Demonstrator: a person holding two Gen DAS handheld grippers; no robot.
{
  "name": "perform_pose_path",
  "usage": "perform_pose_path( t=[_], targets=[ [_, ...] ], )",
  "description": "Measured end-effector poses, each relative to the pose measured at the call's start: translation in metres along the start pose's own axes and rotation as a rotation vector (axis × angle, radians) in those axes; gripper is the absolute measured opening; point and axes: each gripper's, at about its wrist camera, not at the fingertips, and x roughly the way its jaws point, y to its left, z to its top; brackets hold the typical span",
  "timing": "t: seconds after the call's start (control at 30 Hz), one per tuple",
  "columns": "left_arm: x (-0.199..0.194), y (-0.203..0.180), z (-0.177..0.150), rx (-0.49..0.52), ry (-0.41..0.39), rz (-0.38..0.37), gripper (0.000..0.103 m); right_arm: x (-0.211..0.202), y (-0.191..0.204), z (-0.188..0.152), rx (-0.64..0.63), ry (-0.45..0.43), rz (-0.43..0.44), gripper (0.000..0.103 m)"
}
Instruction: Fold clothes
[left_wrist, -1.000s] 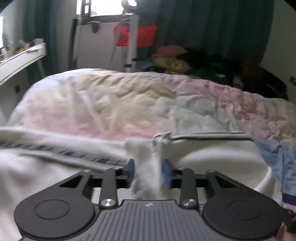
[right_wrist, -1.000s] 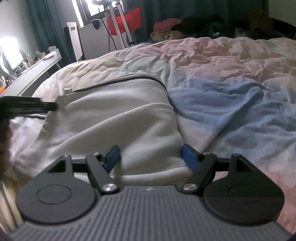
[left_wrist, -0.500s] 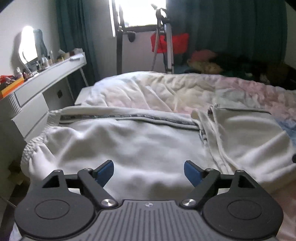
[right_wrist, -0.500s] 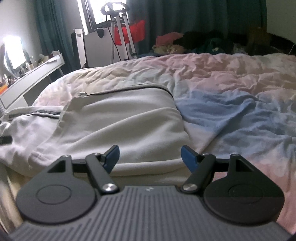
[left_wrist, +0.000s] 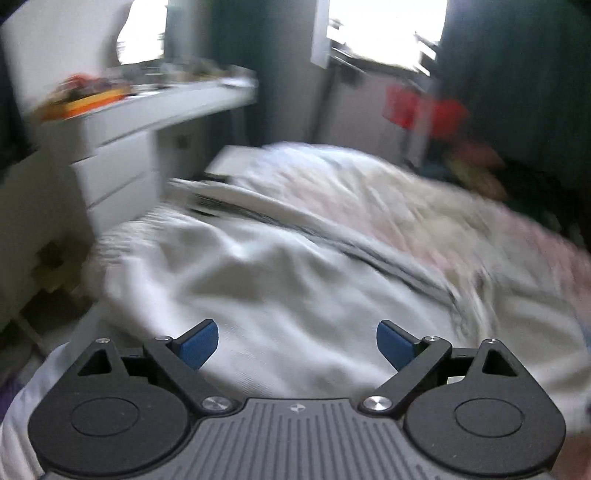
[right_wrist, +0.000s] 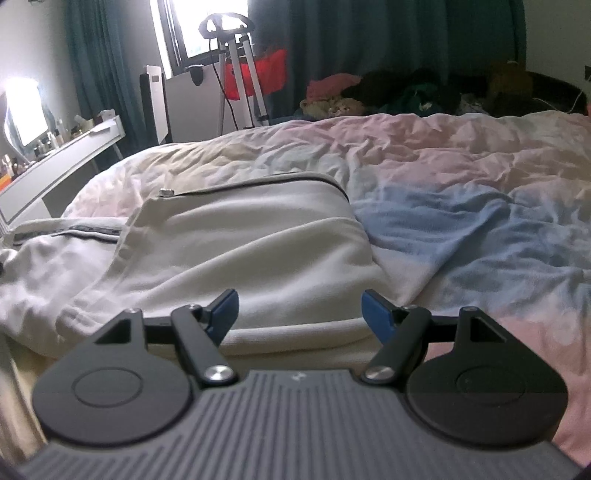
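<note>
Centrally, a soft, rumpled cream fleece zip jacket (right_wrist: 236, 254) lies on the crinkled pastel duvet (right_wrist: 461, 192); left gripper (left_wrist: 297, 343) and right gripper (right_wrist: 300, 314) fingers gape wide, holding nothing.

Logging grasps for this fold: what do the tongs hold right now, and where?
Nothing. Left tongs and right tongs are open above the white garment.
</note>
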Motion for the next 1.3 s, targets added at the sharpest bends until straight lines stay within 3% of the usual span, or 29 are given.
perform_pose_path(
  t=[0.07,0.17,0.33,0.43,0.57,0.67,0.83,0.93,1.07,1.3],
  targets=[
    [-0.005,0.028,0.008,-0.146,-0.029,0.031,0.099,0.0,0.0,0.0,0.009,0.0,0.007,0.075],
    [-0.002,0.075,0.011,-0.392,0.0,0.014,0.099,0.002,-0.001,0.0,0.024,0.01,0.024,0.075],
    [0.029,0.134,-0.005,-0.722,0.175,-0.049,0.097,0.006,0.0,-0.002,0.049,0.031,0.052,0.075],
    [0.051,0.146,-0.018,-0.842,0.276,-0.079,0.094,0.009,0.001,-0.002,0.071,0.027,0.081,0.075],
    [0.056,0.148,-0.021,-0.909,0.229,-0.076,0.087,0.014,0.007,-0.001,0.066,0.032,0.093,0.076],
    [0.06,0.146,-0.009,-0.862,0.156,-0.032,0.071,0.015,0.015,-0.002,0.013,0.027,0.081,0.076],
    [0.069,0.139,0.015,-0.634,0.081,0.075,0.023,0.015,0.027,-0.005,-0.067,0.031,0.101,0.075],
    [0.06,0.125,0.021,-0.554,0.021,0.095,0.016,0.023,0.036,-0.012,-0.123,0.056,0.094,0.079],
    [0.029,0.071,0.039,-0.251,-0.122,0.169,0.013,0.03,0.044,-0.023,-0.171,0.063,0.074,0.084],
    [-0.042,-0.051,0.049,-0.01,-0.387,0.069,0.011,0.014,0.02,-0.005,-0.017,0.054,0.085,0.082]
  ],
)
